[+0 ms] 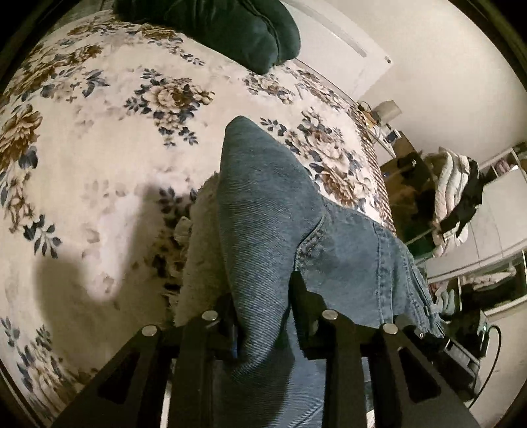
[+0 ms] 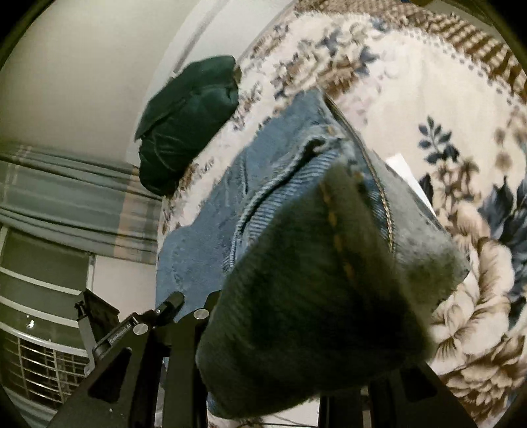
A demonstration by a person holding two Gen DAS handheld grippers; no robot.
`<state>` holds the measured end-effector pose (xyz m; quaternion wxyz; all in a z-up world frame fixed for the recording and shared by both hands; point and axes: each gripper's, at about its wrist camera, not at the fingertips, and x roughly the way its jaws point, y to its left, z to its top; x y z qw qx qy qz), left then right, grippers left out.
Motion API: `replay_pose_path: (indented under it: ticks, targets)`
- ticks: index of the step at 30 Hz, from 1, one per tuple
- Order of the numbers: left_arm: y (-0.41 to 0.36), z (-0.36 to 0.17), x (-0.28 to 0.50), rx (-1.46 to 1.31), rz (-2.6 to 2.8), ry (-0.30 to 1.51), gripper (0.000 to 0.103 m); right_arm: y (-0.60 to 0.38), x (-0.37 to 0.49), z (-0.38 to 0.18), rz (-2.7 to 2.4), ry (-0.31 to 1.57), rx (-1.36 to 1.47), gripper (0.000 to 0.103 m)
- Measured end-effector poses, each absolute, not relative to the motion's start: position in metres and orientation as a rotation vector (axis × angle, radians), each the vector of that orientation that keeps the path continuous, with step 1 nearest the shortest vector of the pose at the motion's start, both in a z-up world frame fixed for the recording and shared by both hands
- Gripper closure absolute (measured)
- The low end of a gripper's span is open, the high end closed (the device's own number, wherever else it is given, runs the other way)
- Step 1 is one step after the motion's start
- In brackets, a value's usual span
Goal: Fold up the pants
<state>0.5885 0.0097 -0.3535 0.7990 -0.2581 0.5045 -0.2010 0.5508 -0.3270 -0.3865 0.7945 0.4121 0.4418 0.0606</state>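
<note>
Blue denim pants (image 1: pixel 273 210) hang over a bed with a floral blanket (image 1: pixel 98 131). My left gripper (image 1: pixel 263 316) is shut on a fold of the denim, which rises between the black fingers (image 1: pixel 306 296) and drapes to the right. In the right wrist view the pants (image 2: pixel 313 230) fill the middle, with seams and orange stitching close to the lens. My right gripper (image 2: pixel 283 329) is shut on a thick bunch of the denim, which hides the right finger. Both hold the cloth lifted above the floral blanket (image 2: pixel 461 131).
A dark green pillow (image 1: pixel 230 29) lies at the head of the bed, also in the right wrist view (image 2: pixel 187 125). A chair with piled clothes (image 1: pixel 454 197) and shelves stand beyond the bed's right edge. A striped curtain (image 2: pixel 66 197) and a window are at left.
</note>
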Motion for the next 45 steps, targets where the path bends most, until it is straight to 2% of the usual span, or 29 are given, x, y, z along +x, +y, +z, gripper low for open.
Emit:
replay_pose_path:
  ticks: [3, 9, 16, 18, 19, 20, 21, 22, 23, 25, 26, 36, 45]
  targets:
    - [0.017, -0.352, 0.583, -0.529, -0.417, 1.109, 0.070, -0.337, 0.544, -0.387, 0.102, 1.000, 0.892, 0.055]
    - [0.028, -0.337, 0.561, -0.462, -0.358, 1.123, 0.070, -0.356, 0.519, -0.373, 0.024, 1.050, 0.846, 0.052]
    - [0.002, -0.304, 0.526, -0.245, -0.293, 1.091, 0.071, -0.329, 0.492, -0.320, -0.153, 1.093, 0.541, 0.050]
    - [-0.008, -0.296, 0.519, -0.192, -0.277, 1.094, 0.049, -0.317, 0.486, -0.304, -0.204, 1.099, 0.453, 0.049]
    - [-0.011, -0.294, 0.518, -0.179, -0.275, 1.096, 0.041, -0.310, 0.483, -0.295, -0.229, 1.098, 0.407, 0.043]
    - [-0.015, -0.290, 0.514, -0.162, -0.270, 1.095, 0.021, -0.302, 0.480, -0.287, -0.257, 1.089, 0.346, 0.039]
    - [-0.017, -0.287, 0.511, -0.149, -0.261, 1.091, 0.010, -0.297, 0.477, -0.281, -0.274, 1.083, 0.312, 0.029]
    - [-0.020, -0.282, 0.507, -0.132, -0.253, 1.082, 0.005, -0.290, 0.473, -0.273, -0.297, 1.076, 0.265, 0.021]
    - [-0.022, -0.278, 0.503, -0.122, -0.253, 1.075, 0.005, -0.284, 0.468, -0.266, -0.314, 1.064, 0.222, 0.018]
    - [-0.024, -0.268, 0.495, -0.094, -0.234, 1.058, 0.004, -0.275, 0.458, -0.252, -0.335, 1.049, 0.179, 0.002]
    - [-0.025, -0.264, 0.491, -0.084, -0.226, 1.049, 0.004, -0.271, 0.453, -0.245, -0.342, 1.037, 0.157, 0.001]
    - [-0.018, -0.197, 0.429, -0.071, -0.167, 0.946, 0.003, -0.236, 0.384, -0.170, -0.361, 0.908, 0.033, 0.000]
    - [-0.008, -0.111, 0.329, -0.086, -0.130, 0.829, 0.003, -0.208, 0.284, -0.076, -0.294, 0.781, 0.007, 0.000]
